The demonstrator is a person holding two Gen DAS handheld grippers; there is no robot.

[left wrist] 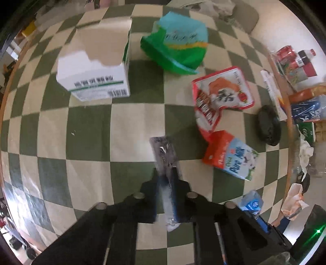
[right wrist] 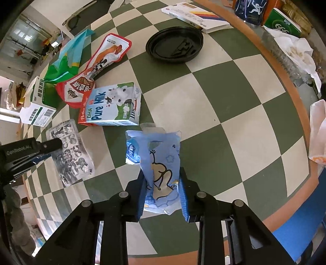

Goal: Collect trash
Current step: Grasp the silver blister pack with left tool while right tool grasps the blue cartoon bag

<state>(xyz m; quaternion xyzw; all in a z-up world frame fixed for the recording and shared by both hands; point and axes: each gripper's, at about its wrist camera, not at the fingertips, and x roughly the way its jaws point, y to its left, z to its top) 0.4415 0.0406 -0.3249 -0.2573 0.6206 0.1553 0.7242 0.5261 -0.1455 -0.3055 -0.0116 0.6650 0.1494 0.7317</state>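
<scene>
Green-and-cream checked cloth covers the round counter [right wrist: 234,85], which is edged by a brown rim. At the 6 o'clock edge of the left wrist view, the left tongs [left wrist: 166,195] are seen clamped tight on a clear printed wrapper [left wrist: 165,161], which is pinched edge-on between the blue pads. In the right wrist view the right tongs [right wrist: 163,195] are closed partway onto a blue cartoon-printed tissue packet [right wrist: 161,169], gripped on both sides by the pads. Just beyond the packet, toward 11 o'clock, a Pure Milk carton [right wrist: 111,106] is laid flat on the cloth. A red snack pouch [right wrist: 93,69] is found touching the carton at 11 o'clock, with a green-and-blue bag [right wrist: 65,59] beside it. A white medicine box [right wrist: 39,106] is set at 9 o'clock. A black plastic lid [right wrist: 175,44] lies at 12 o'clock, near a flat white box [right wrist: 195,15].
</scene>
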